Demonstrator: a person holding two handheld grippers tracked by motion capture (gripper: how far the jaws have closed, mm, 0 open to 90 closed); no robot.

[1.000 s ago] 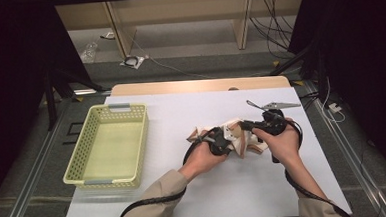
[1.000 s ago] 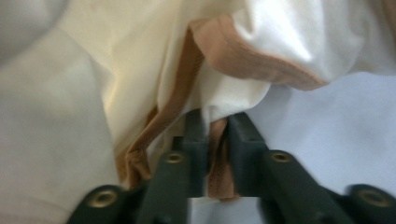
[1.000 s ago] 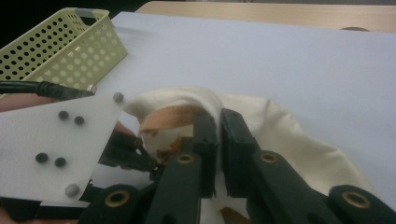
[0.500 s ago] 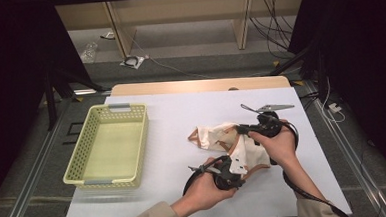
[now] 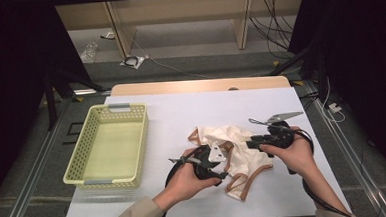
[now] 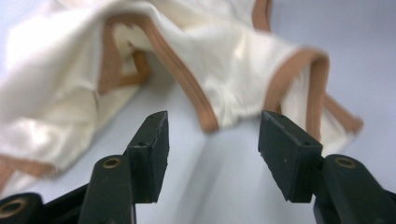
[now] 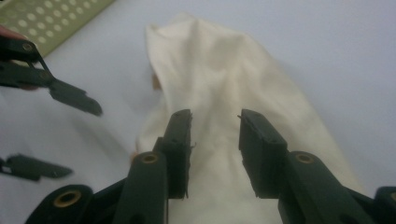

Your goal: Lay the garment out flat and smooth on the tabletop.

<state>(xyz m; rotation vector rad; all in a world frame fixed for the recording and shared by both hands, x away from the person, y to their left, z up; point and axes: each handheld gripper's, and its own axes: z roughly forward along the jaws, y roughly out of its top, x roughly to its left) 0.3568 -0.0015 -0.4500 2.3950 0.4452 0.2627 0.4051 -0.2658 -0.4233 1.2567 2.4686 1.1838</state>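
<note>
A cream garment (image 5: 238, 146) with brown trim lies rumpled on the white table (image 5: 181, 114), right of the middle. My left gripper (image 5: 221, 175) is at its near left edge. In the left gripper view its jaws (image 6: 212, 126) have just been opening and stand open with nothing between them, and the garment's trimmed hem (image 6: 224, 60) is just beyond the tips. My right gripper (image 5: 249, 144) is at the garment's right side. Its jaws (image 7: 215, 121) have also just been opening and hover apart over the cloth (image 7: 224, 79) without pressing it.
A yellow-green plastic basket (image 5: 116, 108) stands on the table's left side, and its perforated corner (image 7: 46, 18) shows in the right gripper view. Bare white table surrounds the garment. Cables trail from both grippers towards the near edge.
Both grippers were shut on the bunched garment. The left hand pulled its side towards the near edge, spreading the cloth. Both now stand open and the garment lies on the table.
</note>
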